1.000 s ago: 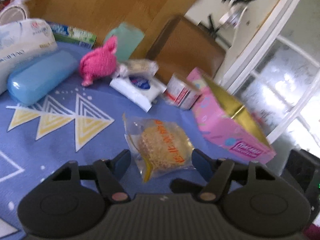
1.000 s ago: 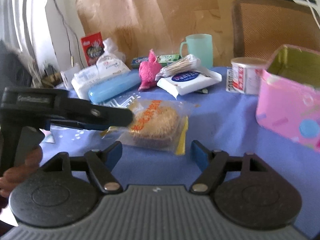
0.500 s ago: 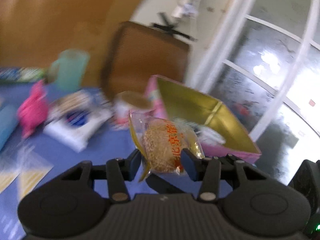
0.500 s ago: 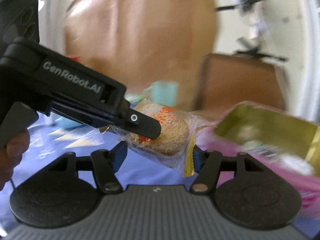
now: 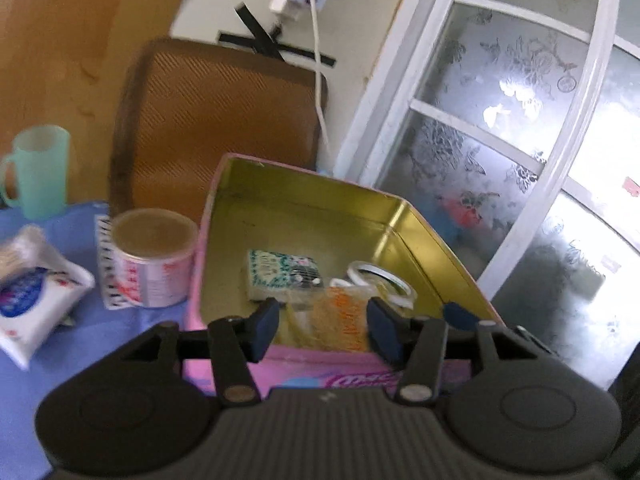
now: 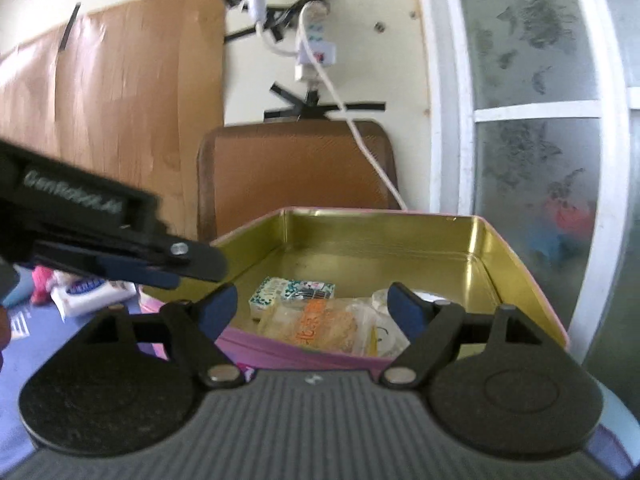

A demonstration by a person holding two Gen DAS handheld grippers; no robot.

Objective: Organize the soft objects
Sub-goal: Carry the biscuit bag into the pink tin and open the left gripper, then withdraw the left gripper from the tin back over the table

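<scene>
Two hand-held grippers face a table under a blue cloth point(image 5: 80, 344), with a brown chair back point(image 5: 216, 112) beyond it. Largest of the task's items is the pink tin point(image 5: 304, 204), lidless and gold inside, at the cloth's far edge near the window. The left gripper point(image 5: 322, 326) hangs over the tin's near wall. Its jaws have just been opening and stand moderately apart, with no pad pressing on anything. The right wrist view shows its tip bare above the tin's left rim. The right gripper point(image 6: 312, 306) has also just been opening. It is spread wide and empty, aimed into the tin from the near side. The clear snack packet point(image 6: 316, 326), with orange print over a round crumbly cake, lies inside the tin against the near wall, just beside a small patterned box point(image 6: 294, 290) and touching or overlapping a roll of clear tape point(image 5: 380, 276). The step in hand appears to be the release and withdrawal after the drop. To do it well, lift the left fingers straight up, clear of the film, before swinging away, so that no pad drags the packet back over the wall. Keep the right claw off the rim so the tin does not shift. Remaining soft items, such as the white tissue pack point(image 5: 32, 304), lie well to the left.
</scene>
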